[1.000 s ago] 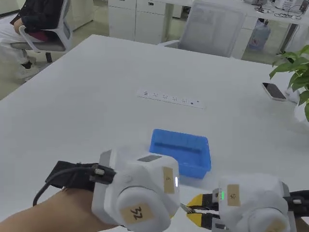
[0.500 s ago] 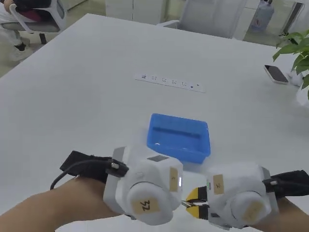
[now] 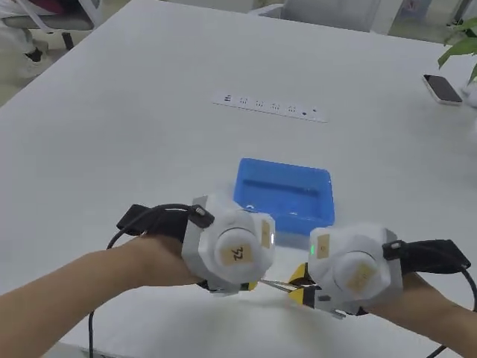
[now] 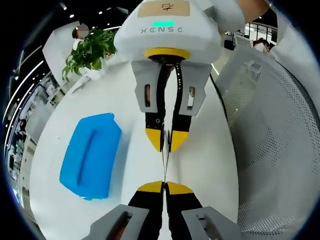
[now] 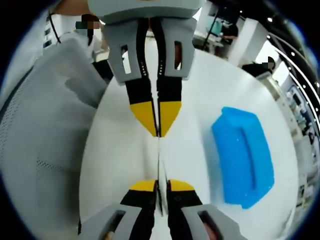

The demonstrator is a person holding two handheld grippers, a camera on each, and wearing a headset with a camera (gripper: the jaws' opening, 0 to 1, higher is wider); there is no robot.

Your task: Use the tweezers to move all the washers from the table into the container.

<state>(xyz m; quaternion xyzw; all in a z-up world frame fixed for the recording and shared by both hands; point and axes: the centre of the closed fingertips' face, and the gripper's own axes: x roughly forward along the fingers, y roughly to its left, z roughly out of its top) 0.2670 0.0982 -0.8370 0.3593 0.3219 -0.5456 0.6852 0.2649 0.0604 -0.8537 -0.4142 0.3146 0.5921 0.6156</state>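
Table (image 3: 134, 97); tweezers (image 3: 277, 284) still in right gripper (image 5: 159, 185)

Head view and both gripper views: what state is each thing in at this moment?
Tweezers: held at both ends, off the table.
Left claw: shut on tweezers.
Right claw: shut on tweezers.
Container: upright on table, top open; contents too small to tell.
Phone: flat on table, screen dark.
Power strip: flat on table.

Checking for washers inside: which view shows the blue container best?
The head view: it looks down into the container, inside open to sight. Both gripper views show it off to one side, warped.
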